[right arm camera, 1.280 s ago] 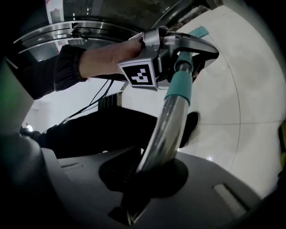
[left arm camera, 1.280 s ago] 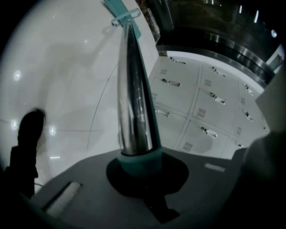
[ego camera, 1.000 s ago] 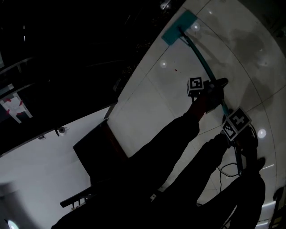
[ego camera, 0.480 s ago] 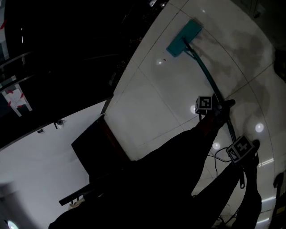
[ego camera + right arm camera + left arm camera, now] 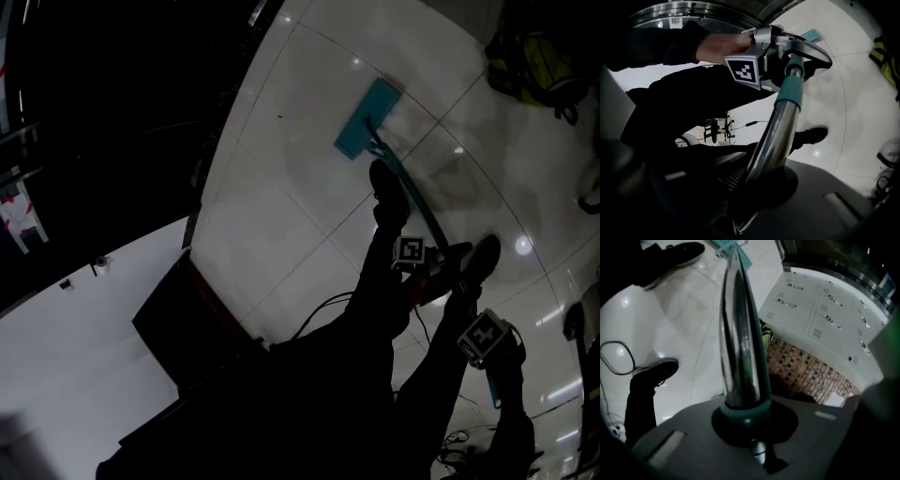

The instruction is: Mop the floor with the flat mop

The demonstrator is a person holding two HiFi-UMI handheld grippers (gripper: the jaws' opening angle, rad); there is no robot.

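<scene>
Pulling flat mop (image 5: 368,117) nearer shoes (image 5: 388,190).

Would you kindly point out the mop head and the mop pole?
mop head (image 5: 367,118): head view, middle of the teal pad.
mop pole (image 5: 740,333): left gripper view, shiny metal shaft.

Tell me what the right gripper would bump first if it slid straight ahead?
Probably the left gripper, clamped further along the same mop pole that the right gripper holds.
</scene>
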